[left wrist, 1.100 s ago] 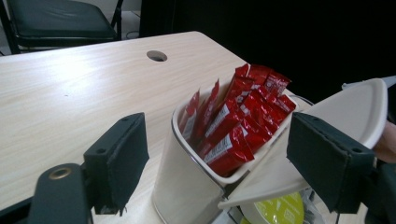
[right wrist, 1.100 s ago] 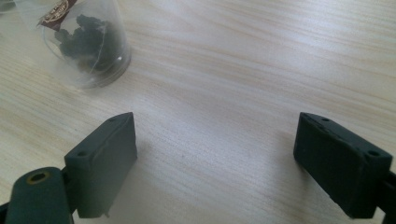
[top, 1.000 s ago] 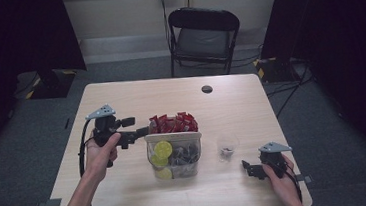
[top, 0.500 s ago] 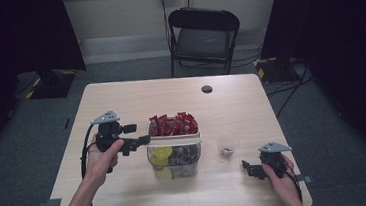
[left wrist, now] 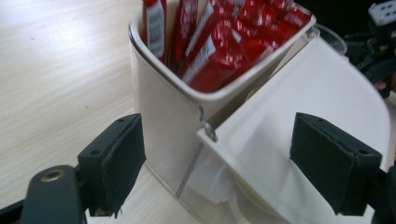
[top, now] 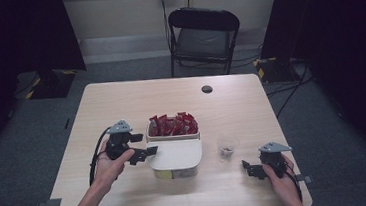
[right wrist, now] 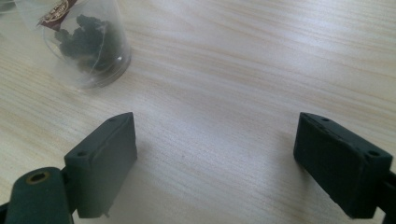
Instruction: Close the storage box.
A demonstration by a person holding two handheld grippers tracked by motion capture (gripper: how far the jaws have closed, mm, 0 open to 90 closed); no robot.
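A white lid lies flat atop the clear container, beside the compartment of red packets.

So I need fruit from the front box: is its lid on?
On. The white lid covers the front compartment; the left gripper is at its edge.

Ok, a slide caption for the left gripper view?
Open left gripper straddling the white plastic container of red packets, its white hinged lid lowered.

A white lid covers the clear container at the table's middle, hiding its contents. Dark contents of the small clear cup beside it are too small to identify.
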